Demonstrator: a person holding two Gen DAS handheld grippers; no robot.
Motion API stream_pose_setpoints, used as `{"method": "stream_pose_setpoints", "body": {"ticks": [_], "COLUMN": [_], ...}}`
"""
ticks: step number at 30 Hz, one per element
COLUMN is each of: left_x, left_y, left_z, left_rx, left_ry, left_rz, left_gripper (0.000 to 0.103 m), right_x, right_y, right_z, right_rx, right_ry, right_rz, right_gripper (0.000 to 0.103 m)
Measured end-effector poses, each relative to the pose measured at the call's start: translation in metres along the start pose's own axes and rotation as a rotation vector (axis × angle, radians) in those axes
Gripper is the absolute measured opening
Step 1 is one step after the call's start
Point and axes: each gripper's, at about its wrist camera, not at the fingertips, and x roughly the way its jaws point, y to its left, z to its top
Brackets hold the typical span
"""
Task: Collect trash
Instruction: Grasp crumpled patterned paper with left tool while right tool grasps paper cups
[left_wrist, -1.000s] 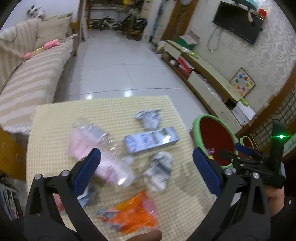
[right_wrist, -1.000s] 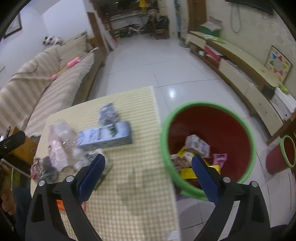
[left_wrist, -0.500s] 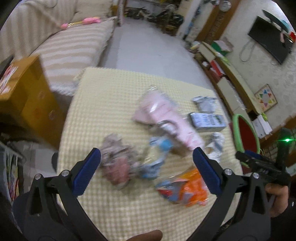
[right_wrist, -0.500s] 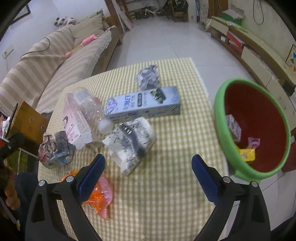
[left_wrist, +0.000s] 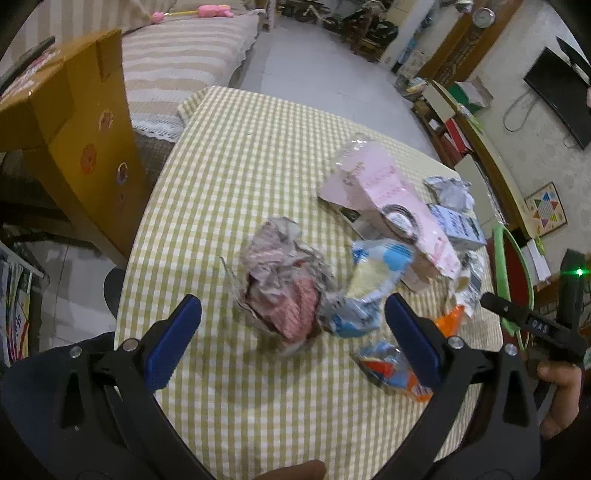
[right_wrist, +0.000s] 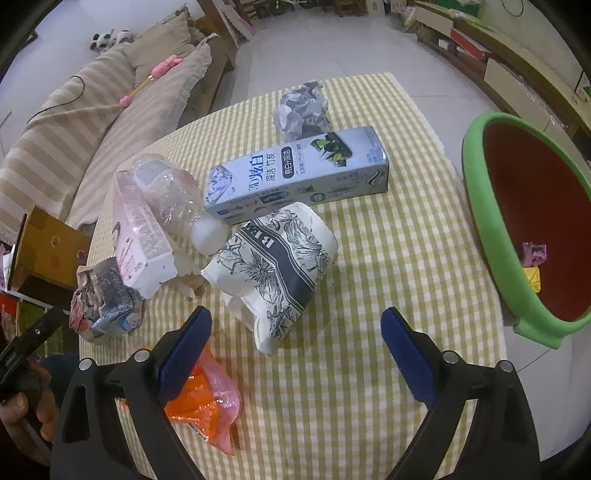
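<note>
Both grippers swung back from the green-rimmed bin (right_wrist: 517, 206) at table's right edge, w/ fingers spread, holding nothing. Left gripper (left_wrist: 291, 332) now lines up on crumpled paper wad (left_wrist: 282, 284) near-left; right gripper (right_wrist: 295, 343) on floral paper cup (right_wrist: 277, 266) mid-table, so next pickups look imminent

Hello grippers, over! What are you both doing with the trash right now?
Left gripper open over crumpled paper wad. Right gripper open before flowered cup. Bin beside table, nothing blocking.

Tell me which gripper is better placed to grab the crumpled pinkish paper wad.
Left. The left gripper is open with the crumpled pinkish paper wad just ahead between its jaws; the right gripper faces the floral paper cup.
</note>
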Motion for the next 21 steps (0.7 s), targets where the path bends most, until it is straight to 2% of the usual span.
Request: {"method": "stream_pose_setpoints", "body": {"ticks": [9, 11, 13, 15, 17, 18, 20, 21], "left_x": [0.031, 0.036, 0.039, 0.041, 0.044, 0.044, 0.042, 0.041], "left_y": [0.008, 0.007, 0.008, 0.007, 0.006, 0.005, 0.003, 0.002], "left_z": [0.006, 0.006, 0.006, 0.005, 0.004, 0.004, 0.003, 0.003], "left_rx": [-0.027, -0.023, -0.023, -0.022, -0.016, -0.009, 0.004, 0.005], "left_ry": [0.056, 0.067, 0.071, 0.075, 0.079, 0.079, 0.071, 0.068], "left_rz": [0.028, 0.031, 0.03, 0.022, 0.008, 0.008, 0.008, 0.006], "left_gripper": [0.095, 0.087, 0.082, 0.071, 0.062, 0.058, 0.053, 0.05], "right_x": [0.029, 0.034, 0.038, 0.037, 0.038, 0.039, 0.034, 0.033], "right_y": [0.0, 0.0, 0.004, 0.005, 0.005, 0.007, 0.006, 0.006], "right_z": [0.013, 0.013, 0.014, 0.016, 0.017, 0.018, 0.018, 0.018], "right_rx": [0.04, 0.032, 0.024, 0.009, 0.004, 0.0, -0.015, -0.018], "right_ry": [0.053, 0.067, 0.074, 0.064, 0.066, 0.064, 0.053, 0.049], "right_rz": [0.017, 0.015, 0.019, 0.023, 0.043, 0.044, 0.042, 0.04], "right_gripper": [0.079, 0.068, 0.062, 0.054, 0.041, 0.038, 0.028, 0.027]}}
